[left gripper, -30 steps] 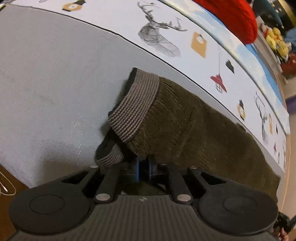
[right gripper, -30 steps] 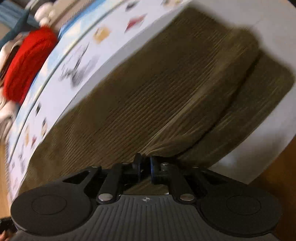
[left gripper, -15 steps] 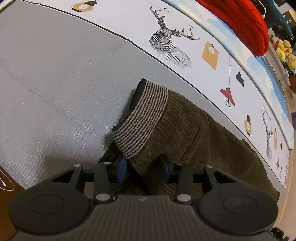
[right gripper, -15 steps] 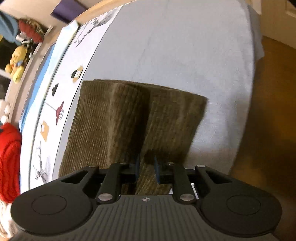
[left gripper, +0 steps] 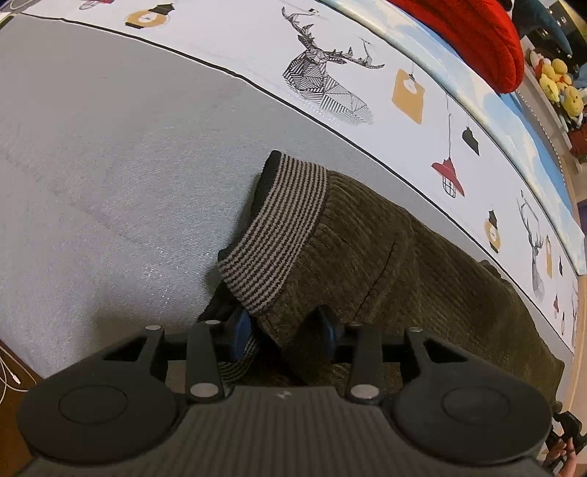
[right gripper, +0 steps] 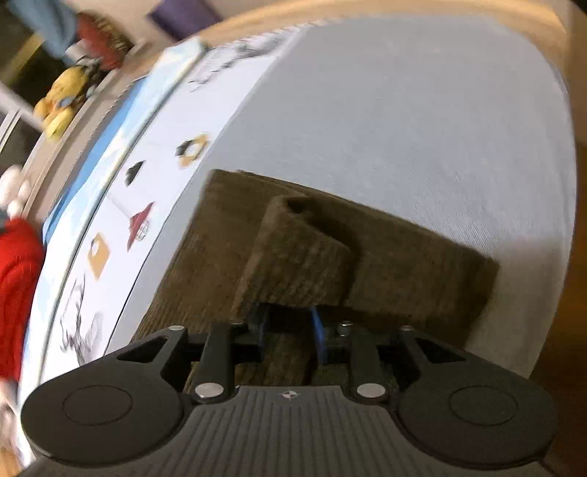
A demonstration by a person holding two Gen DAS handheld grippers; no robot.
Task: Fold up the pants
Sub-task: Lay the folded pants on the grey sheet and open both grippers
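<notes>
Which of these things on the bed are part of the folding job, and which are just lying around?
Part of the job:
- olive corduroy pants
- their striped waistband
- left hand-held gripper, open
- right hand-held gripper, opening

Just lying about:
- red cushion
- yellow plush toys
- deer-print sheet

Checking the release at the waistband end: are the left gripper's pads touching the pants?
Cannot tell. In the left wrist view the left gripper stands open astride the pants; cloth bulges between its pads, hiding any gap.
</notes>
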